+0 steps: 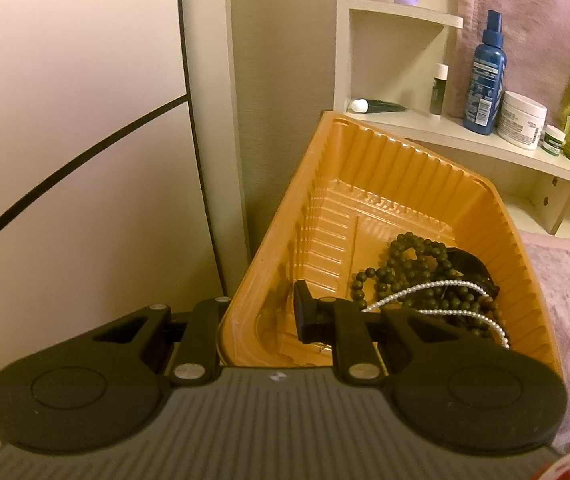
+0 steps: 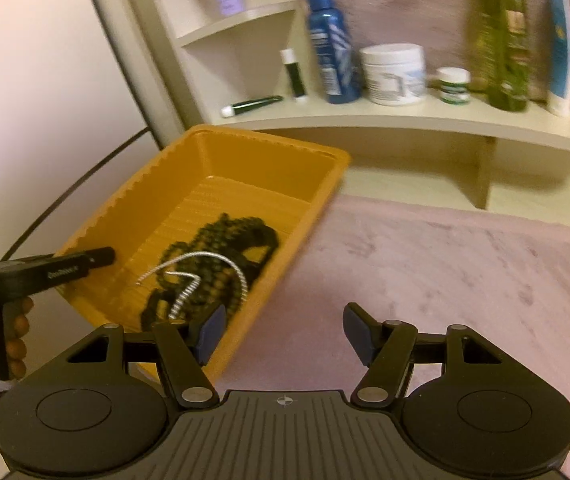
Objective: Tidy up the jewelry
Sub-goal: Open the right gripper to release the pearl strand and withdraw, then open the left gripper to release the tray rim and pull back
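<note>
We hold the left tongs [image 1: 263, 316] at the near left corner of the orange tray [image 1: 365, 152]. One finger [image 1: 305, 316] sits inside the tray wall, the other is outside the rim and hidden behind it, so the tongs straddle the wall; whether they actually pinch it we cannot tell. In the right wrist view the same tongs [image 2: 101, 258] reach over the tray's left rim [image 2: 133, 196].

Inside the tray, toward its right wall, lies the jewelry: a heap of dark bead necklaces [image 1: 413, 264] with a white pearl strand [image 1: 445, 312] draped across it. The right wrist view shows the dark bead necklaces [image 2: 225, 236] and the pearl strand [image 2: 189, 280] in the same place, blurred.

Our right tongs [image 2: 283, 334] are spread wide and hold nothing, with the left finger [image 2: 211, 330] over the tray's near right corner and the right finger over the pink fuzzy surface [image 2: 465, 272] beside the tray.

Beyond the tray, a cream shelf [image 2: 365, 120] carries a blue spray bottle [image 2: 331, 40], a white jar [image 2: 393, 74] and a green bottle [image 2: 501, 40].
</note>
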The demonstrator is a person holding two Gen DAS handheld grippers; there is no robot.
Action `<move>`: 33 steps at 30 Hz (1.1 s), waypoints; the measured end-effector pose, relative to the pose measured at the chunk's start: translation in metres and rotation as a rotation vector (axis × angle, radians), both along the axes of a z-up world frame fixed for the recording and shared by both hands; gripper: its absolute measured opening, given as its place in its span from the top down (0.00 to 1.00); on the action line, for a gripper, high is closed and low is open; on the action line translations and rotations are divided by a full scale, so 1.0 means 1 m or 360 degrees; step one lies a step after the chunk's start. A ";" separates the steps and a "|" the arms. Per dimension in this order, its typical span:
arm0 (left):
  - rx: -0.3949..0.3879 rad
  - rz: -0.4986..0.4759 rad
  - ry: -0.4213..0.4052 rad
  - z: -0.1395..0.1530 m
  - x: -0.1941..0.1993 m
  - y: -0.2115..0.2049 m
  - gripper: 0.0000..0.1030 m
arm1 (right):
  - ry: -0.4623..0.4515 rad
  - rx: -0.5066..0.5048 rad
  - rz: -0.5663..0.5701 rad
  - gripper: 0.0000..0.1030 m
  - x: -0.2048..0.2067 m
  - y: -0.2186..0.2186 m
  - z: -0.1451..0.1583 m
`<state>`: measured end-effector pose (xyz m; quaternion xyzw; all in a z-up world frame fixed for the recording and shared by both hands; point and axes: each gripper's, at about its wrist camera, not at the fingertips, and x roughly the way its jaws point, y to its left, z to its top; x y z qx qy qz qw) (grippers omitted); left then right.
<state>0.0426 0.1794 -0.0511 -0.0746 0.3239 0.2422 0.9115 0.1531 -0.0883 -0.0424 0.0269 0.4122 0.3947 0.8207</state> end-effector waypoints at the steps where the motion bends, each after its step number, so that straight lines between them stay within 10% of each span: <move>1: -0.0011 0.0004 -0.0001 -0.001 0.000 0.001 0.84 | 0.0005 -0.0004 -0.0014 0.36 0.000 -0.003 0.000; 14: -0.0117 0.0019 0.0037 -0.024 0.008 0.019 0.76 | 0.0037 -0.0035 -0.0146 0.36 -0.004 -0.024 0.001; 22: -0.0151 0.0026 0.0002 -0.026 0.009 0.023 0.37 | 0.0037 -0.0045 -0.0196 0.36 -0.009 -0.031 0.002; 33: -0.0040 -0.0004 0.0038 0.011 -0.024 0.009 0.35 | -0.0072 -0.0136 -0.0233 0.36 -0.024 -0.049 0.014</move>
